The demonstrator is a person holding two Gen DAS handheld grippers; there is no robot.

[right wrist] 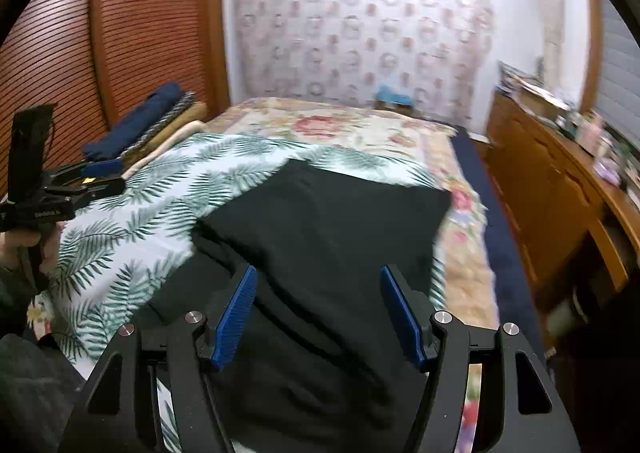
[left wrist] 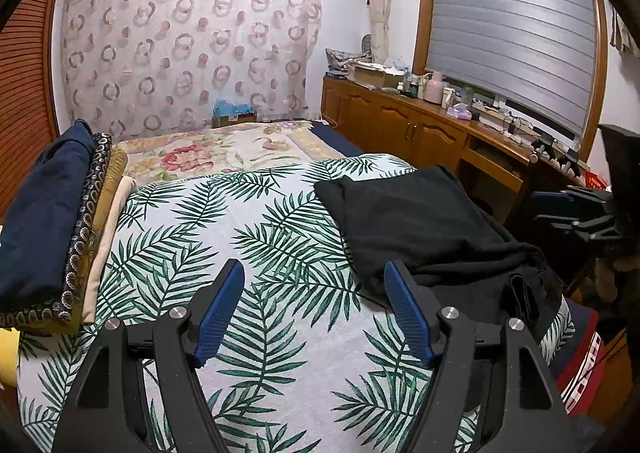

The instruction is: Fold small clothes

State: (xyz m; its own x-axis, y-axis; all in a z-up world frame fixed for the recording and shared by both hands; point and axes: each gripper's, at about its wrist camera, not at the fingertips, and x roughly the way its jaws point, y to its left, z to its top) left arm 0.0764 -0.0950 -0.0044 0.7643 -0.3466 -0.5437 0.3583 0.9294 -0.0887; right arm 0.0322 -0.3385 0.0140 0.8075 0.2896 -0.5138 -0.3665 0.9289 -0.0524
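Note:
A black garment lies folded over on the leaf-print cover, near the bed's right side. My left gripper hangs open above the cover with nothing between its blue pads; the garment's edge lies just to its right. From the right wrist view, the black garment fills the middle. My right gripper stands open over it, pads apart and clear of the cloth. The left gripper shows at the far left in a person's hand. The right gripper shows at the right edge of the left wrist view.
A stack of folded clothes, navy on top, sits along the bed's left side. A floral bedspread covers the far half. A wooden cabinet with clutter runs along the right wall. A red, white and navy cloth hangs off the near right edge.

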